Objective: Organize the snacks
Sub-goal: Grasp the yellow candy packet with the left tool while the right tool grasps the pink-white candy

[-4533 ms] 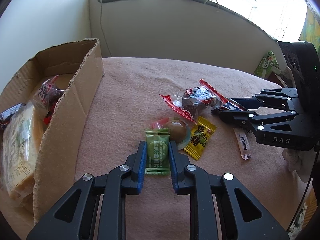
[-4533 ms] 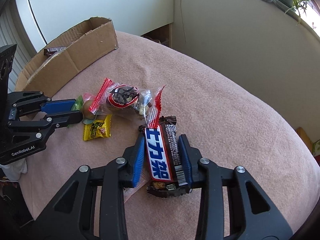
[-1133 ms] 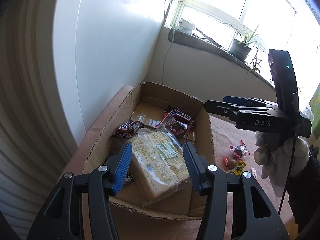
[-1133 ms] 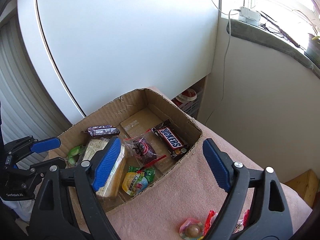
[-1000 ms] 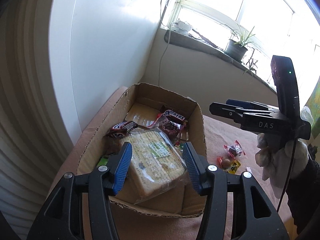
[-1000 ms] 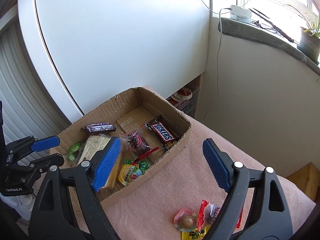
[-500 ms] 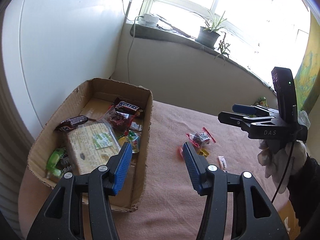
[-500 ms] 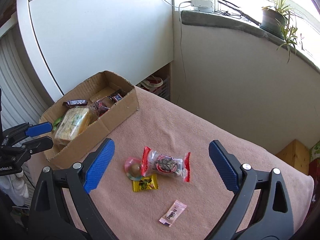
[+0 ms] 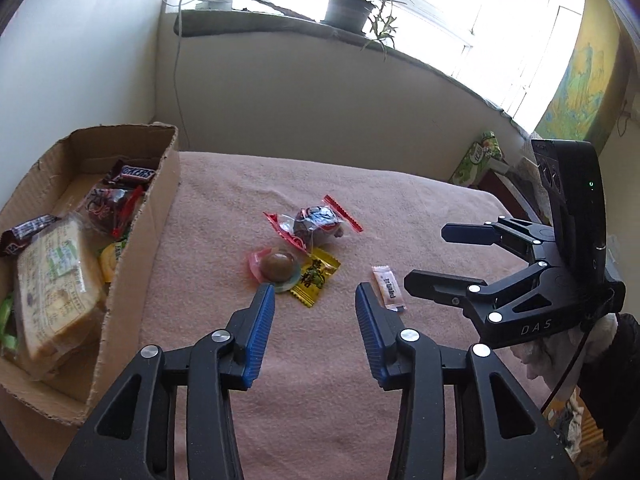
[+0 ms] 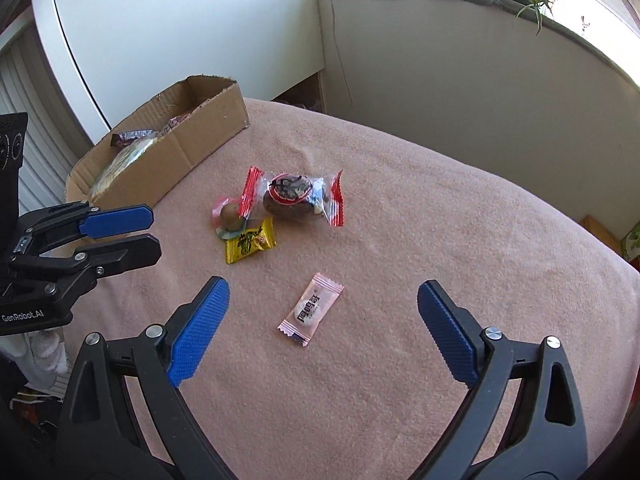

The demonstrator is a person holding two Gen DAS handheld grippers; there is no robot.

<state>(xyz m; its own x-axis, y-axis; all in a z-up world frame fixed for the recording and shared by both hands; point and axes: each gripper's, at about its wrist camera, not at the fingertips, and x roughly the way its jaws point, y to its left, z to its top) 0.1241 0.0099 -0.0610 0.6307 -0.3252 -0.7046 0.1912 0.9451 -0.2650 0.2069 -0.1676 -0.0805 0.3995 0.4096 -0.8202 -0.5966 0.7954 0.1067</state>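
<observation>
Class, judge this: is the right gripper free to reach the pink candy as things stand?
Probably yes. The right gripper is open wide above the pink candy, which lies alone on the blanket, apart from the other snacks.

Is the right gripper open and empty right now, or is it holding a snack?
Open and empty: the right gripper has its jaws spread wide, and the pink candy packet lies flat on the blanket between them, untouched.

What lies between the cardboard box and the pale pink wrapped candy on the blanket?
In the right wrist view, the yellow candy packet and round jelly cup lie between the cardboard box and pale pink wrapped candy.
</observation>
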